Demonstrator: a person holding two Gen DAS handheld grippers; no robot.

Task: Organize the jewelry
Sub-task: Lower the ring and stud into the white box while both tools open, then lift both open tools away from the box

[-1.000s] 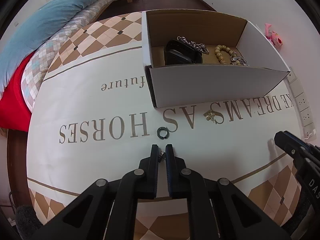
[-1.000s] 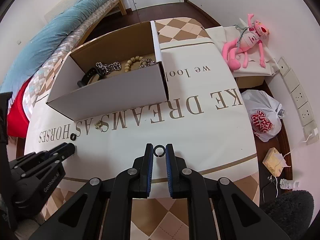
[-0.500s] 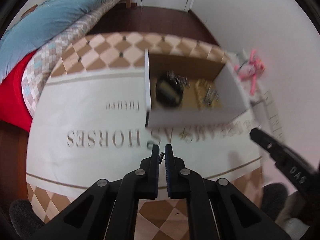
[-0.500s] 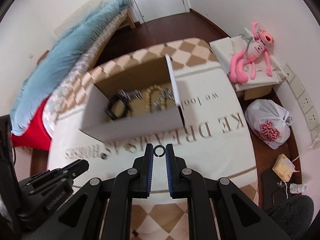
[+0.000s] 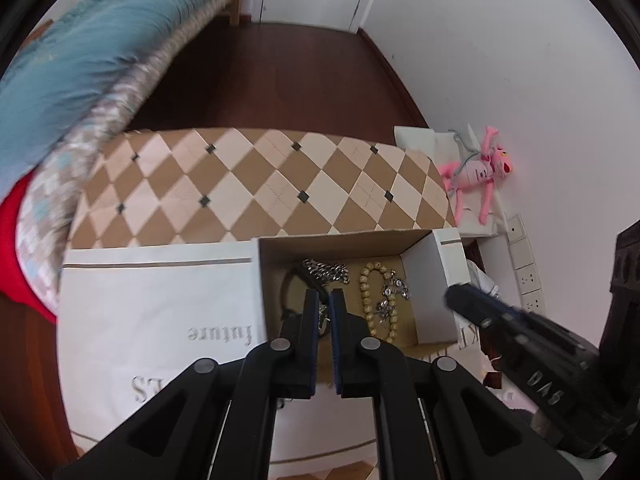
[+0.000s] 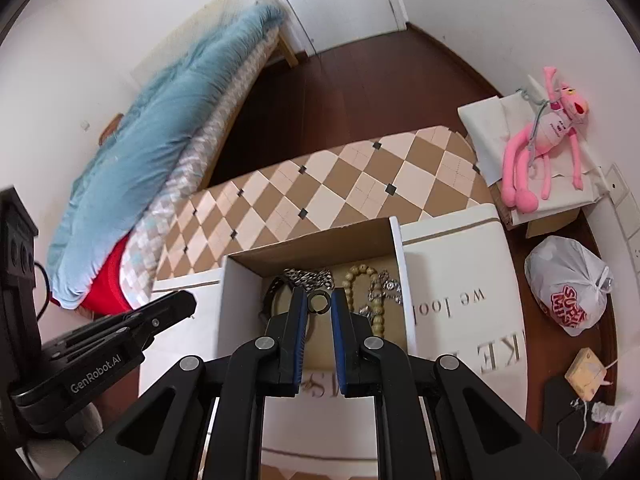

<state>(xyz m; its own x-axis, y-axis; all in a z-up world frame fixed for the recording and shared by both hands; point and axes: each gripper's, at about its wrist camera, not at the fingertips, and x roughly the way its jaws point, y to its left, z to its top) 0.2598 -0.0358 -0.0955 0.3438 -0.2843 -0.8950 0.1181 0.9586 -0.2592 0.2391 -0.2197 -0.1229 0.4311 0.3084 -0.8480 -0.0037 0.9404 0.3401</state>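
My right gripper (image 6: 319, 303) clamps a dark metal ring (image 6: 319, 303); the left gripper (image 5: 324, 304) pinches a small silver piece (image 5: 323, 317) above the open white cardboard box (image 5: 256, 292); careless release risks tangling inside

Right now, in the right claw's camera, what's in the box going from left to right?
Black band → silver chain → wooden bead bracelet → sparkly silver piece, all lying inside the cardboard box.
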